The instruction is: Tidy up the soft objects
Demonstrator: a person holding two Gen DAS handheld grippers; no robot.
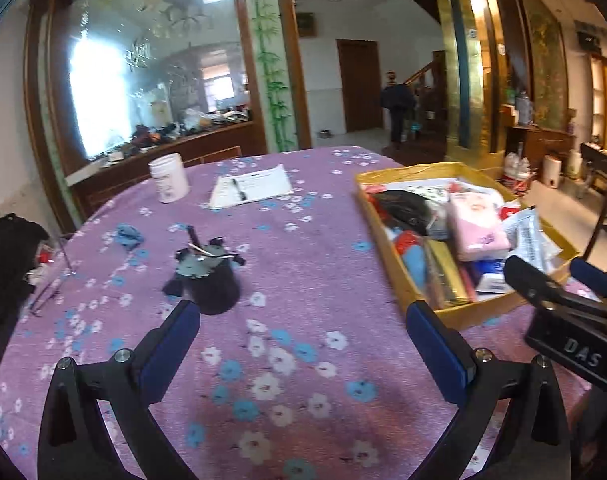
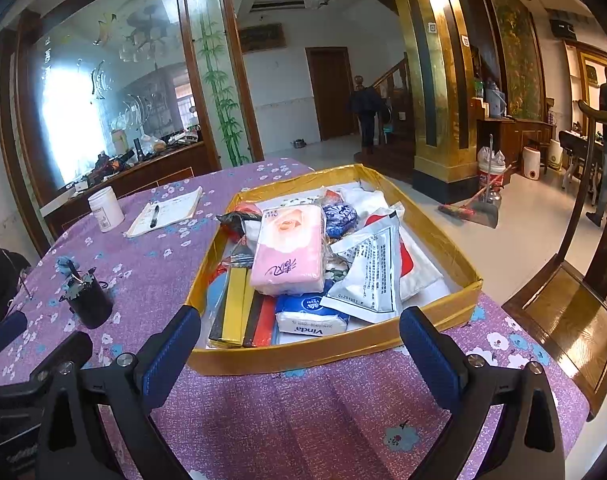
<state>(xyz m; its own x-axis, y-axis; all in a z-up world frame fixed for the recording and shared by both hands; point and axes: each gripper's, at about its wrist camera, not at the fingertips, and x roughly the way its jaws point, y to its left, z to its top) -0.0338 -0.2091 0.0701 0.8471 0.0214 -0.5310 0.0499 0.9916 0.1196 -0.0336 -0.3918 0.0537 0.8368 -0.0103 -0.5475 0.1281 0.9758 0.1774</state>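
Observation:
A gold-edged box point(image 2: 335, 354) stands on the purple flowered tablecloth point(image 2: 303, 420), filled with soft packets: a pink tissue pack point(image 2: 289, 252) on top, a blue-white Vinda tissue pack point(image 2: 309, 316), a white printed pouch point(image 2: 369, 276) and several others. My right gripper point(image 2: 299, 332) is open and empty, just short of the box's near wall. The box also shows in the left wrist view point(image 1: 387, 240), at the right. My left gripper point(image 1: 303, 324) is open and empty over bare cloth, left of the box. The right gripper point(image 1: 559, 280) shows there at the right.
A black cup point(image 1: 211, 280) with small items stands on the cloth left of centre. A white jar point(image 1: 169, 178) and a notepad with pen point(image 1: 249, 188) lie farther back. A black bag point(image 1: 7, 256) sits at the left edge. A wooden chair point(image 2: 575, 312) stands right of the table.

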